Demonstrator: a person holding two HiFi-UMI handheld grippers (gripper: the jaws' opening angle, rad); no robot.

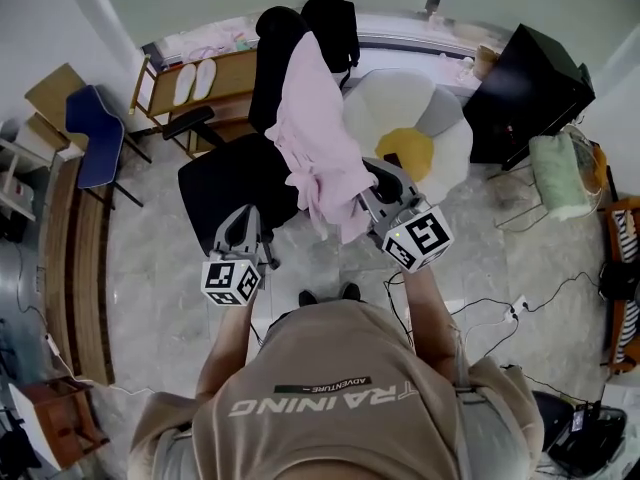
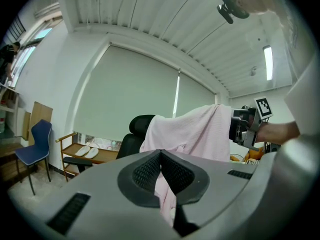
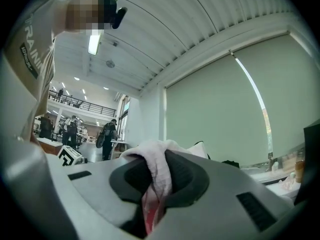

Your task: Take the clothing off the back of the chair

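A pink garment hangs over the back of a black office chair and stretches out from it to my right gripper. That gripper is shut on the cloth's lower part, and in the right gripper view a fold of pink fabric is pinched between the pads. My left gripper hovers over the seat, left of the hanging cloth, with its jaws shut and nothing seen in them. In the left gripper view the garment runs from the headrest to the right gripper.
A white flower-shaped cushion with a yellow centre lies right of the chair. A black bag sits behind it. A wooden rack with slippers and a blue chair stand left. A black case stands right. Cables cross the floor.
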